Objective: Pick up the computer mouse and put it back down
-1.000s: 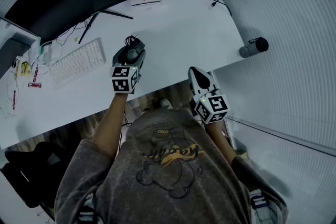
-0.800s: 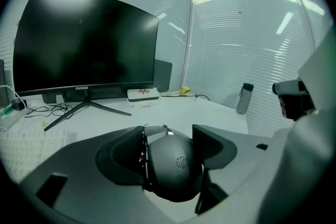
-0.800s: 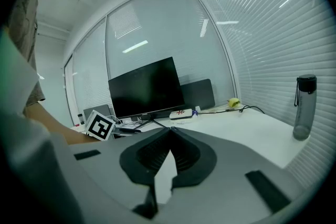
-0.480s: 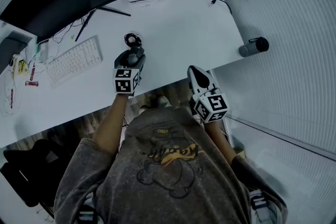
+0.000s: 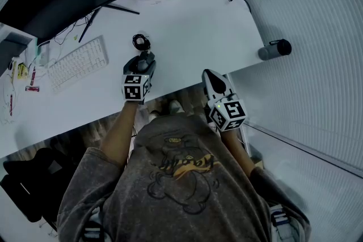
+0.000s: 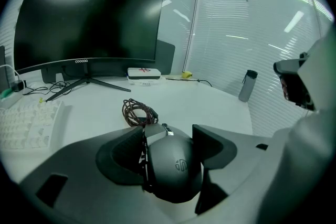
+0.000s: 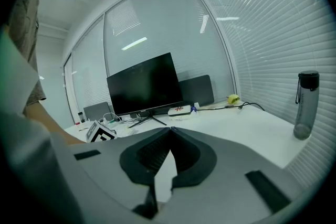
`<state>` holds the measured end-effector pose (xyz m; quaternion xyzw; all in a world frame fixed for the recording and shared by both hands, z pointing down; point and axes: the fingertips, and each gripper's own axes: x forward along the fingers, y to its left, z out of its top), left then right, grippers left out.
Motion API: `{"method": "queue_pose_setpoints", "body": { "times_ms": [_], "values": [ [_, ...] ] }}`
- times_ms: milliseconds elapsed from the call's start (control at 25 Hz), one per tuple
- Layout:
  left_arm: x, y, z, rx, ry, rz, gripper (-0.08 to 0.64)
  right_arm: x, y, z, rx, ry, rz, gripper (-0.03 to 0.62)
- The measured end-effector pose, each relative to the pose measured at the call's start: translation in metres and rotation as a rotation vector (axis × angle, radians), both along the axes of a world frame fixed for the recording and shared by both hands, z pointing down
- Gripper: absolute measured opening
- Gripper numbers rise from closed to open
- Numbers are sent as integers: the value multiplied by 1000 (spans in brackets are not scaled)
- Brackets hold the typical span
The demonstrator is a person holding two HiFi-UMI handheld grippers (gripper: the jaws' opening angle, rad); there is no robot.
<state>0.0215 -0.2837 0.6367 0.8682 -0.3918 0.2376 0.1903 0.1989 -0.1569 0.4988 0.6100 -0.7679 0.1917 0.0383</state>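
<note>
The left tool [image 6: 169, 132] grips the computer mouse [image 6: 176, 168] by its sides. Over the last second it has sunk toward the surface [image 5: 193, 31], just short of the cable coil [image 6: 139, 112]. The put-down looks nearly done, with only the release left. The right tool [image 7: 169, 134], well right of the coil, is closed and empty.

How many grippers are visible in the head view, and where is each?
2. The left gripper holds the mouse over the desk; the right gripper, shut, is at the desk's near edge.

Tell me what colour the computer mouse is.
The mouse is dark grey; left gripper view shows it best.
</note>
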Motion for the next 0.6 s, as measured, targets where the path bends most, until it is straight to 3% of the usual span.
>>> {"method": "queue_pose_setpoints", "body": {
  "times_ms": [320,600],
  "values": [
    [-8,9,23,-61,-71,-1,301,0,-2,2,-3,-3,-7,6],
    [-6,6,24,-74,-68,1,301,-1,-4,4,-6,-7,-12,6]
  ]
}}
